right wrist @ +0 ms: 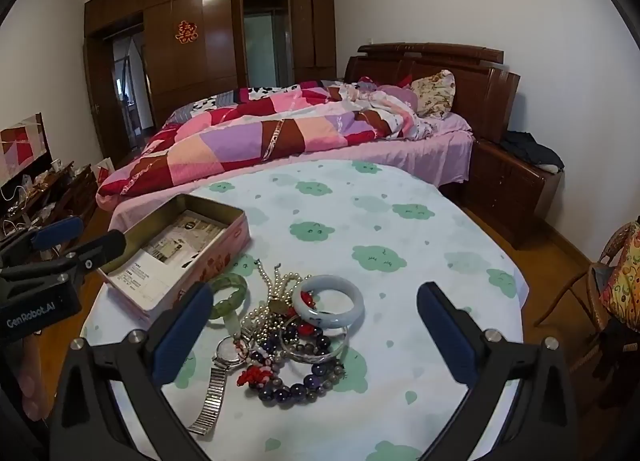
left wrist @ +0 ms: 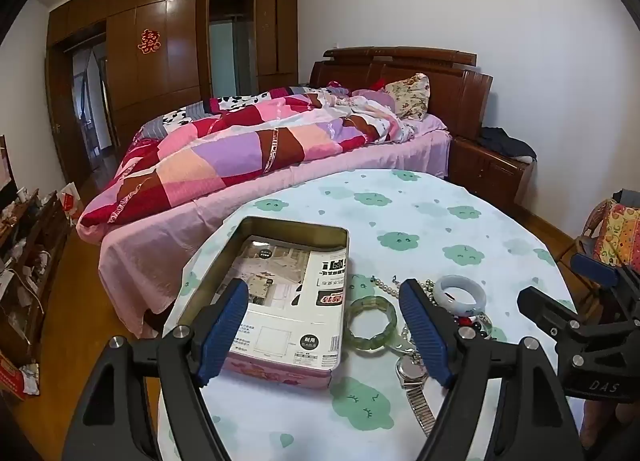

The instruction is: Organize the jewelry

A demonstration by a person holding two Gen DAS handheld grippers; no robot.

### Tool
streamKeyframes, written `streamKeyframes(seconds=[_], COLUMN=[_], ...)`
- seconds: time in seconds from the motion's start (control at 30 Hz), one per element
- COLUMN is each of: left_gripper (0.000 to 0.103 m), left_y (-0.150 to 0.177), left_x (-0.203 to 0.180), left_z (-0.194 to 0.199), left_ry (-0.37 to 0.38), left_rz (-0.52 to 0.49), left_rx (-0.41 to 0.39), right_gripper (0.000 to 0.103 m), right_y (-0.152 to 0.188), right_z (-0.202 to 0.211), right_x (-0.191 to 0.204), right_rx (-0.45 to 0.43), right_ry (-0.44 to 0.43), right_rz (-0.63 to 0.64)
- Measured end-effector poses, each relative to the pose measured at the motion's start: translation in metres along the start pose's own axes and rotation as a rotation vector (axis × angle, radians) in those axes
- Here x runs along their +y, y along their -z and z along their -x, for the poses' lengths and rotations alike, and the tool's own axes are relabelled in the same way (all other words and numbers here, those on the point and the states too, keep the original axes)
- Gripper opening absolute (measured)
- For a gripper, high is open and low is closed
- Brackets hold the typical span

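Two grippers hover spread wide, gripping nothing: the left gripper [left wrist: 324,325] straddles the tin's near right corner and the green bangle [left wrist: 370,326], while the right gripper [right wrist: 314,331] frames the jewelry heap [right wrist: 288,341] of beads, pearls, a pale bangle [right wrist: 329,301] and a watch [right wrist: 224,357]. All lies on a cloud-print tablecloth [right wrist: 400,221], with a quilted bed [right wrist: 260,137] behind. The open tin [left wrist: 280,293], left of the heap, holds printed cardboard.

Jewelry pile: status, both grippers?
Left gripper open, empty, over tin. Right gripper open, empty, above jewelry pile. Pile untouched on tablecloth, beside tin. Nothing blocking.
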State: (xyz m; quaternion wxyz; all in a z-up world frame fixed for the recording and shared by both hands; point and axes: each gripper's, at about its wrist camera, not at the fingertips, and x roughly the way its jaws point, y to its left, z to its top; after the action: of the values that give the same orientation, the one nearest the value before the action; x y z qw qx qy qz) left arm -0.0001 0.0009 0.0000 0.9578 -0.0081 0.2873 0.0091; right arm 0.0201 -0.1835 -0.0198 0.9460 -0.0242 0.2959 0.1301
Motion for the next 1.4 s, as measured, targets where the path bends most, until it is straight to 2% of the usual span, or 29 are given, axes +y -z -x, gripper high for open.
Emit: streamKeyframes(seconds=[1.4], left_gripper=[0.078], left_y=[-0.0013], left_x=[0.0032], left_z=[0.0013], left_ry=[-0.016], left_rz=[-0.01], left_rx=[-0.003], right_gripper=[0.103], right_y=[0.0], right_z=[0.0038], right_x=[0.0006], right_rx=[-0.01], right_ry=[-0.001], right_rz=[-0.017])
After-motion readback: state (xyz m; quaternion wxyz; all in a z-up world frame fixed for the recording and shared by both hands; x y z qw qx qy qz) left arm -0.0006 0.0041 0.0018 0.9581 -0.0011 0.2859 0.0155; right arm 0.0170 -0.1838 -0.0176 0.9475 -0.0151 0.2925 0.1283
